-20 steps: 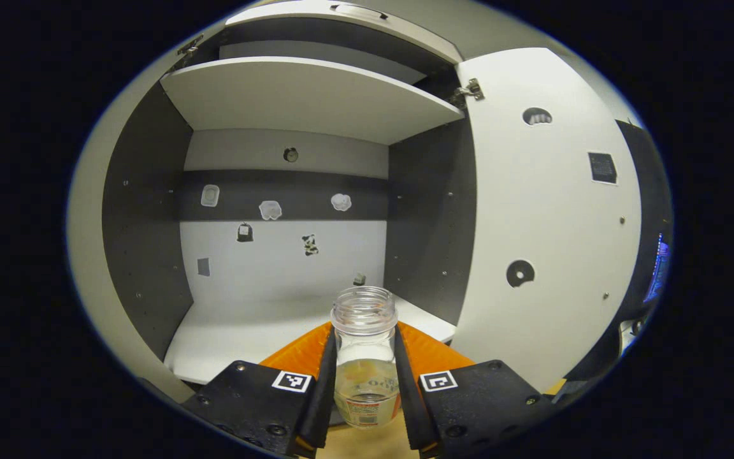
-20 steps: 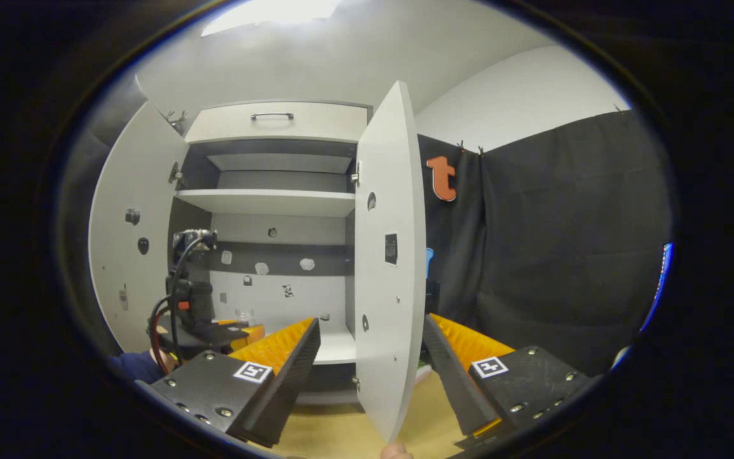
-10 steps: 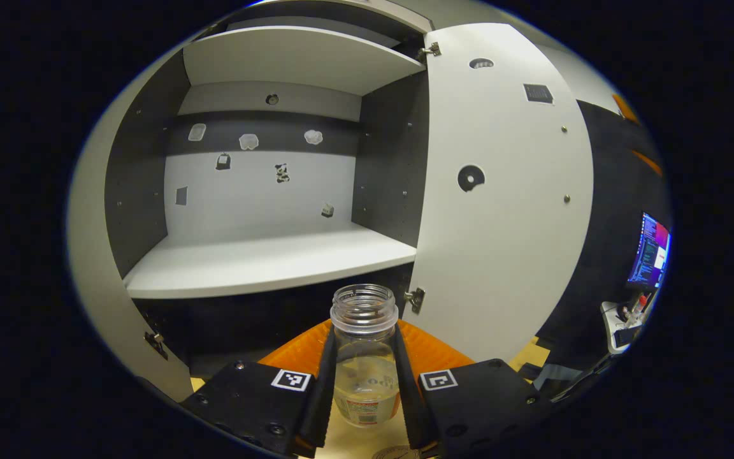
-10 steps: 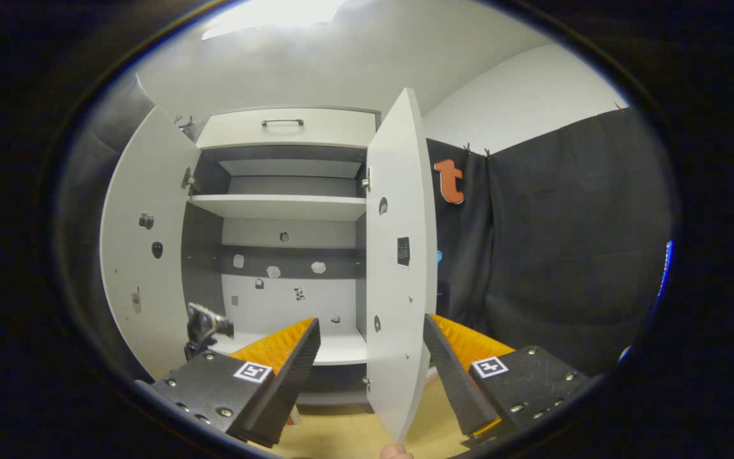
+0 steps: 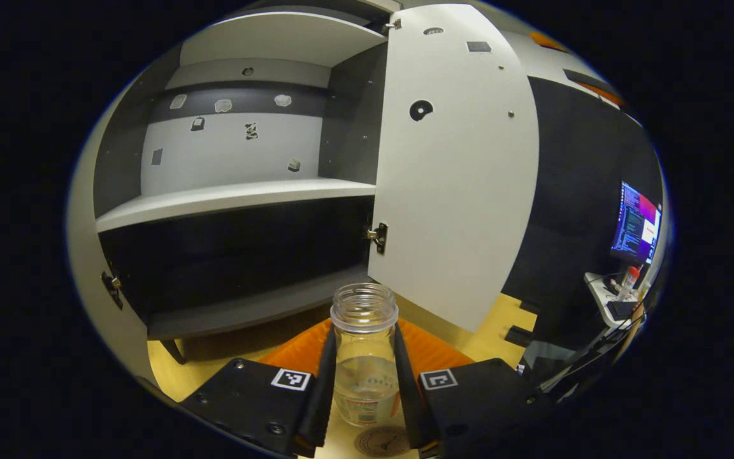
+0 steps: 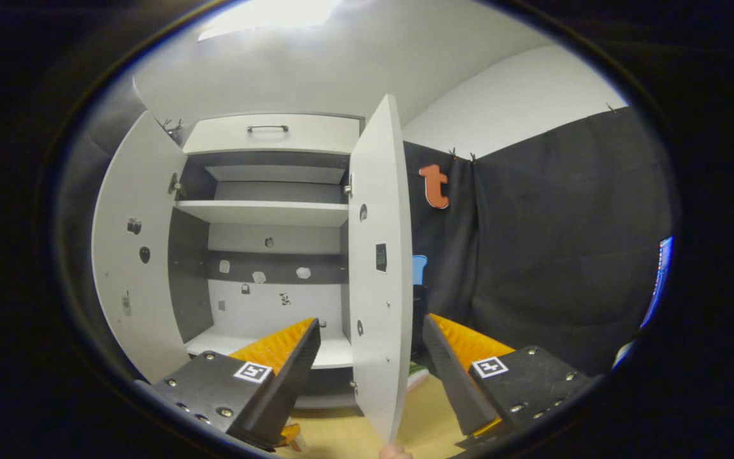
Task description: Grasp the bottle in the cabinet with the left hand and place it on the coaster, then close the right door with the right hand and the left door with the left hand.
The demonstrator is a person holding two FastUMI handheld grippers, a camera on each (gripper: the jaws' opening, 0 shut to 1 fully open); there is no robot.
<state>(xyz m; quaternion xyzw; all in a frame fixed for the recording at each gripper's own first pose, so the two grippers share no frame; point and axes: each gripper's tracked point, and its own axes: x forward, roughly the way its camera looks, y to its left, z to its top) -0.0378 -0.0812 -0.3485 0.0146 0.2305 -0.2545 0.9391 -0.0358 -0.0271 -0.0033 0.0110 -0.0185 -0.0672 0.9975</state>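
In the left gripper view my left gripper (image 5: 363, 382) is shut on a clear, capless bottle (image 5: 365, 357) with a little liquid and a label, held upright in front of the cabinet (image 5: 233, 191). A round coaster (image 5: 382, 441) lies on the wooden table just below the bottle. The cabinet's right door (image 5: 459, 159) stands open. In the right gripper view my right gripper (image 6: 370, 370) is open, its fingers on either side of the edge of the open right door (image 6: 380, 268). The left door (image 6: 134, 255) is open too.
The cabinet's shelf (image 5: 233, 194) is bare, with small stickers on the back wall. A drawer with a handle (image 6: 268, 129) sits on top. A lit monitor (image 5: 636, 223) and a side table with small items stand at the right. Wooden table (image 6: 335, 440) lies below.
My left gripper has drawn the bottle out of the cabinet and lowered it toward the table; the coaster has come into view under it. The left gripper has dropped out of the right gripper view.
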